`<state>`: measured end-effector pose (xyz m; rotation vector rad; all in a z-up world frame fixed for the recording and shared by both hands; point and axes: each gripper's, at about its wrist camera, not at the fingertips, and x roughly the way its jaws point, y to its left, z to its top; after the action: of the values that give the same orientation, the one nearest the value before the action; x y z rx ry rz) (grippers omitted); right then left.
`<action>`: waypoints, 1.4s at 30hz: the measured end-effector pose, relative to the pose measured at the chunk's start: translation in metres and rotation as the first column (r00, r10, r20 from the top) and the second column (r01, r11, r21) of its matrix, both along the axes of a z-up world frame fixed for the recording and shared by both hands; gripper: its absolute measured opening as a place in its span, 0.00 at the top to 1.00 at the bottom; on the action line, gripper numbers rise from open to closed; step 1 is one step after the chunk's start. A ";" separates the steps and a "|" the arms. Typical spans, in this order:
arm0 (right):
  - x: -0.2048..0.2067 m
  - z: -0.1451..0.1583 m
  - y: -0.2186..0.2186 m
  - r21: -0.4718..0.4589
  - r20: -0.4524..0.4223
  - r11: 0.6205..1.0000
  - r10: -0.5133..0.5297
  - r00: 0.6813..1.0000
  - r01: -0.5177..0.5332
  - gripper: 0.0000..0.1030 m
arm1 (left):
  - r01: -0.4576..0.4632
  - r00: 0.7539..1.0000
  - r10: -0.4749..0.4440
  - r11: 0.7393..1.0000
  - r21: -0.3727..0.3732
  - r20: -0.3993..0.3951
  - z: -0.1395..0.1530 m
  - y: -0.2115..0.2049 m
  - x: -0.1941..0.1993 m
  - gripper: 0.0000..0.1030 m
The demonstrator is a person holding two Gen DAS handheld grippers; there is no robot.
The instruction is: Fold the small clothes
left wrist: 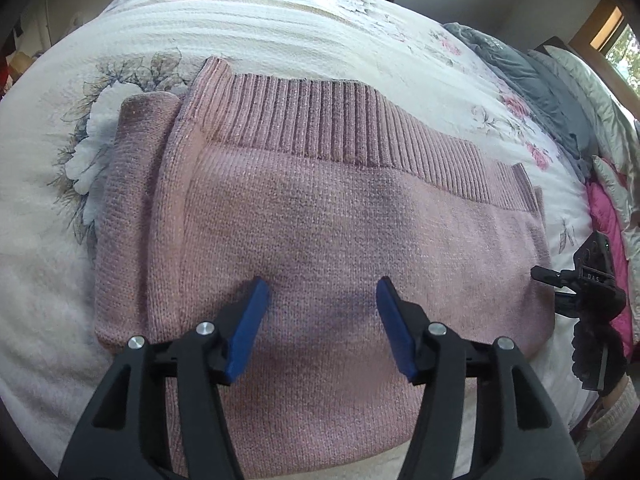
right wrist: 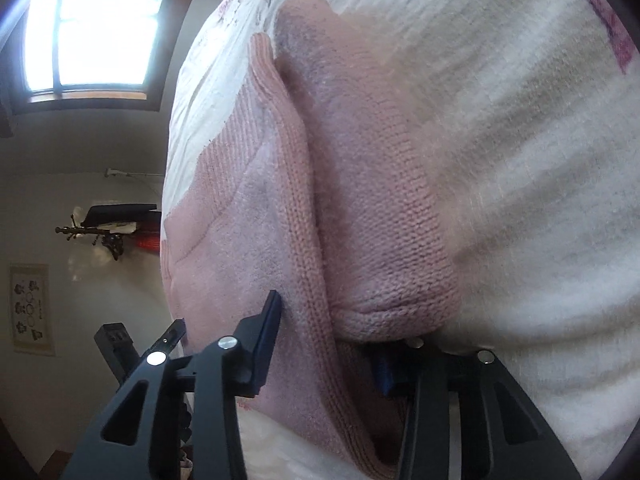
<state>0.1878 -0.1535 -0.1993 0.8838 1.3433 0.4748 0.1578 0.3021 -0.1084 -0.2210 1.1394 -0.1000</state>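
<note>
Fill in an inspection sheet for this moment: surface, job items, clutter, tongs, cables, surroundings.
Surface: bed with white floral quilt.
Job's things: pink knit sweater, partly folded, ribbed hem at the far edge, a sleeve lying alongside.
Clutter: grey blanket and magenta fabric at the bed's edge.
Tongs: left tongs open above the sweater, holding nothing; right tongs open, straddling a sweater edge.
Cables: nothing seen.
Surroundings: arched window, wall poster.
</note>
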 end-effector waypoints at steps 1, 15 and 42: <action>-0.004 -0.001 -0.002 -0.002 -0.003 1.000 -0.005 1.000 0.005 0.69 | 0.002 1.000 -0.002 1.000 -0.001 -0.002 -0.001 0.000 0.001 0.45; -0.006 0.044 0.029 -0.136 0.063 0.991 0.008 0.998 0.001 0.80 | -0.003 1.000 0.002 0.995 -0.101 -0.012 0.009 0.019 -0.004 0.44; -0.018 0.109 0.304 -0.397 0.215 0.777 0.597 0.773 -0.489 0.60 | -0.054 0.996 0.076 0.929 -0.367 0.044 0.039 0.084 -0.025 0.42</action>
<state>0.1695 0.1504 -0.0900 0.1019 1.3025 0.7966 0.1326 0.3856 -0.0691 -0.5846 1.0486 -0.2597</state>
